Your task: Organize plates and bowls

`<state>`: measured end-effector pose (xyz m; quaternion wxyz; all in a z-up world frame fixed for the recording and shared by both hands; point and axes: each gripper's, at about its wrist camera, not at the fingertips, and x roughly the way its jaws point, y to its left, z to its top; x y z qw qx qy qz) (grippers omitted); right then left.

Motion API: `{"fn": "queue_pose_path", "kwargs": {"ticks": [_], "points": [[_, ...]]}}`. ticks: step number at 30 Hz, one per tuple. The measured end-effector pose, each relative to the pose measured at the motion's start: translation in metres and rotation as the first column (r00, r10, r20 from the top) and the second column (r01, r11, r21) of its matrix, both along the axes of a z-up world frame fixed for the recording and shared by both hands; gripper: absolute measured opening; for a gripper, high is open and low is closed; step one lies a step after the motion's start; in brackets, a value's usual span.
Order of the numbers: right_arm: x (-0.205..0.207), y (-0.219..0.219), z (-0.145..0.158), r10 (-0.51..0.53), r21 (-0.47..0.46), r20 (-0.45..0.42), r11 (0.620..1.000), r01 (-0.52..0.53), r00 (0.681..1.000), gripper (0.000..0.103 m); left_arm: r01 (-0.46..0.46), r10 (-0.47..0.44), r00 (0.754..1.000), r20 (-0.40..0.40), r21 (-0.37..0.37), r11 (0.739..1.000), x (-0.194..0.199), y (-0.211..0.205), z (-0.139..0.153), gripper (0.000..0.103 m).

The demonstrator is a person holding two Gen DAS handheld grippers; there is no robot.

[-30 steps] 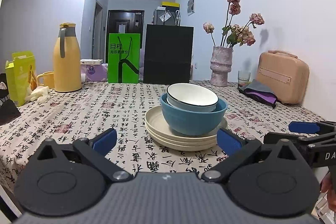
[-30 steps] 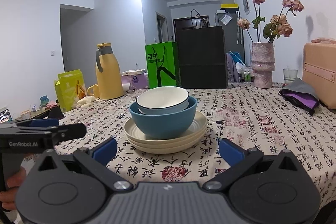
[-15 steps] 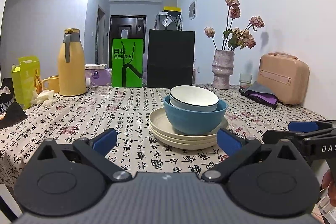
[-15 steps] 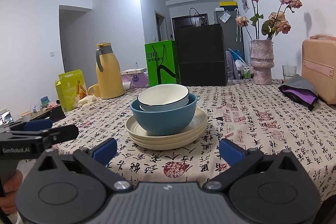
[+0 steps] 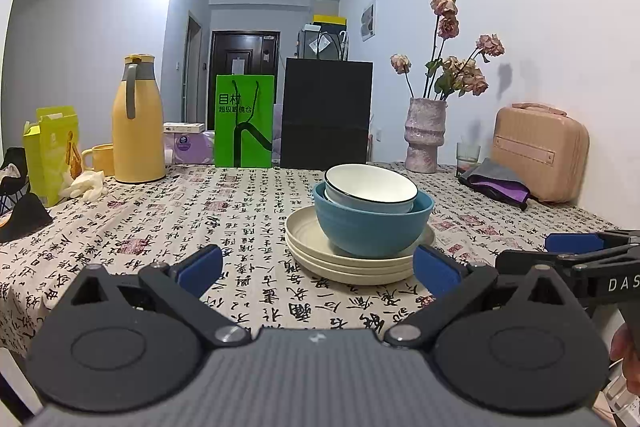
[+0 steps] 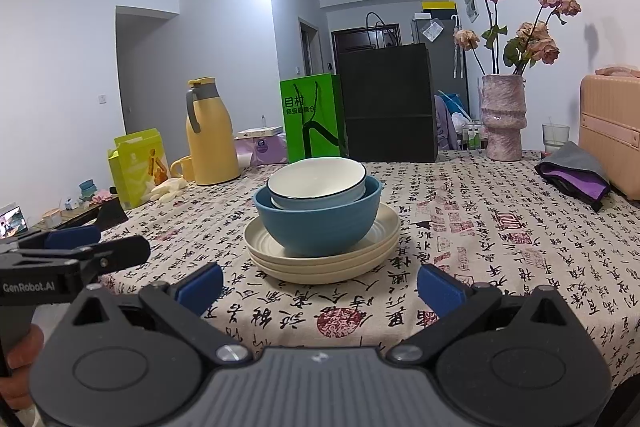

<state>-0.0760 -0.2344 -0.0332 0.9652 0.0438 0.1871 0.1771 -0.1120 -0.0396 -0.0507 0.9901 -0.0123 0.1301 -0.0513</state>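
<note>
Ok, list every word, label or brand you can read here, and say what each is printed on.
"GenRobot.AI": side of the left gripper, seen from the right wrist.
"DAS", cut off at the frame edge: side of the right gripper, seen from the left wrist.
"目村", with a smaller line beneath too blurred to read: green paper bag.
Tablecloth: calligraphy and red seals, too stylised to read.
Purple box and yellow-green carton: print too small to read.
</note>
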Motion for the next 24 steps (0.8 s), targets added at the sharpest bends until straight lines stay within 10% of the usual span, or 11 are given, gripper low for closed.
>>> {"fn": "queue_pose_path", "kwargs": {"ticks": [24], "points": [[0.0004,0.0004,-0.0001,0.001,-0.001,-0.001,1.000,-0.001,1.000,0.103,0.008,-0.008,1.000,0.016,-0.003,1.000,-0.0032,-0.0021,0.0008,0.103]]}}
